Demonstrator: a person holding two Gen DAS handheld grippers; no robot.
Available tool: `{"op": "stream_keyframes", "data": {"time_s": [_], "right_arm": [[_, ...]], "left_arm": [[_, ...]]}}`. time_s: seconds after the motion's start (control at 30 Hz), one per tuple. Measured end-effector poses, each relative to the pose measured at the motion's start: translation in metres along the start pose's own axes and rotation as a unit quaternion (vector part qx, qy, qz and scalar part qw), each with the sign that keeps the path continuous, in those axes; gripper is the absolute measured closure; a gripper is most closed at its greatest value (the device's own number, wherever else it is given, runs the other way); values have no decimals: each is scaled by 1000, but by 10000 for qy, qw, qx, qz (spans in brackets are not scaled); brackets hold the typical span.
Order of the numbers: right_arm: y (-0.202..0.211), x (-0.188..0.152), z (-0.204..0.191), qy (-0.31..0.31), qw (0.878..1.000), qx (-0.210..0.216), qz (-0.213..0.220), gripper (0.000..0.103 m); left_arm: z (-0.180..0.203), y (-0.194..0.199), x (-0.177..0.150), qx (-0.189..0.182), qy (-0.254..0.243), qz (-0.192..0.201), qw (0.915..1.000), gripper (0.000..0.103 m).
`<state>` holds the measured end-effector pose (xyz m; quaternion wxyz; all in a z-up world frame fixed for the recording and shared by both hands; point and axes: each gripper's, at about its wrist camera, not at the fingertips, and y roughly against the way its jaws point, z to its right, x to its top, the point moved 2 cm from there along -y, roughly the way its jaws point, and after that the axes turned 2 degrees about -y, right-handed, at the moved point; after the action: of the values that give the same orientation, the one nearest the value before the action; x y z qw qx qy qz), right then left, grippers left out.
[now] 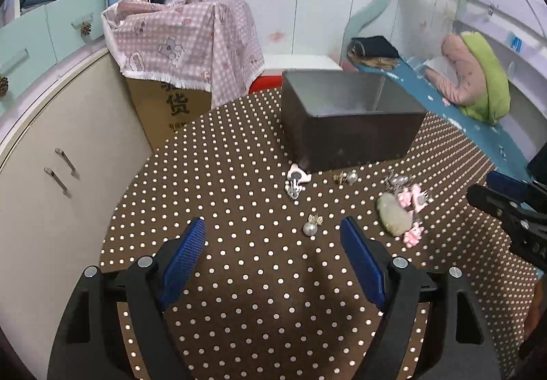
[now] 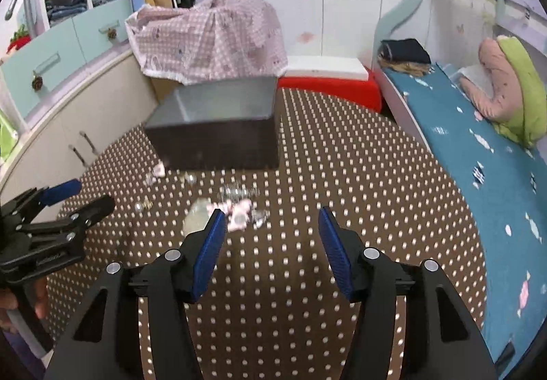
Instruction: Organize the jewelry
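Note:
A dark open box (image 1: 348,127) stands on the brown dotted tablecloth (image 1: 259,294); it also shows in the right wrist view (image 2: 218,137). Jewelry lies in front of it: a pearl earring (image 1: 311,226), a white-pink clip (image 1: 296,182), a gold pearl piece (image 1: 346,177), and a pile of pink clips with a pale stone (image 1: 403,209). My left gripper (image 1: 273,233) is open and empty, just short of the pearl earring. My right gripper (image 2: 271,221) is open and empty, with the blurred pile (image 2: 236,212) beside its left finger. Each gripper shows in the other's view: the right gripper (image 1: 506,209), the left gripper (image 2: 75,205).
A cardboard box under pink checked cloth (image 1: 184,41) stands beyond the table's far left. White cabinets (image 1: 61,147) are on the left. A bed with a blue sheet (image 2: 478,154) and pink-green pillow (image 2: 509,89) runs along the right. A red stool (image 2: 331,86) is behind the box.

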<state>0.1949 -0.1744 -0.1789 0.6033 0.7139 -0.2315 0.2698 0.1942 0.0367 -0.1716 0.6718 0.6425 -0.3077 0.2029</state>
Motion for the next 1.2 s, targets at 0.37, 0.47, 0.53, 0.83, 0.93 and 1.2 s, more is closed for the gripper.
{"op": "stream_keyframes", "data": {"time_s": [0.37, 0.47, 0.53, 0.83, 0.93, 1.2], "right_arm": [[-12, -14, -6, -44, 9998, 26, -184, 44], [-14, -15, -9, -15, 9998, 43, -199, 44], [-16, -16, -14, 34, 9997, 59, -232, 44], [-33, -21, -48, 338, 9980, 271, -452, 44], [-39, -22, -58, 456, 9971, 322, -516, 45], [-48, -21, -65, 653, 9962, 189, -541, 70]], "left_arm": [[12, -28, 0, -137, -200, -259, 9994, 50], [13, -33, -2, -114, -241, -300, 9992, 59], [13, -37, -3, -202, -220, -381, 9988, 73], [-1, -30, -6, -388, -33, -326, 9987, 94], [-6, -23, -6, -460, 29, -277, 9986, 94], [-10, -8, -5, -591, 79, -152, 9981, 94]]}}
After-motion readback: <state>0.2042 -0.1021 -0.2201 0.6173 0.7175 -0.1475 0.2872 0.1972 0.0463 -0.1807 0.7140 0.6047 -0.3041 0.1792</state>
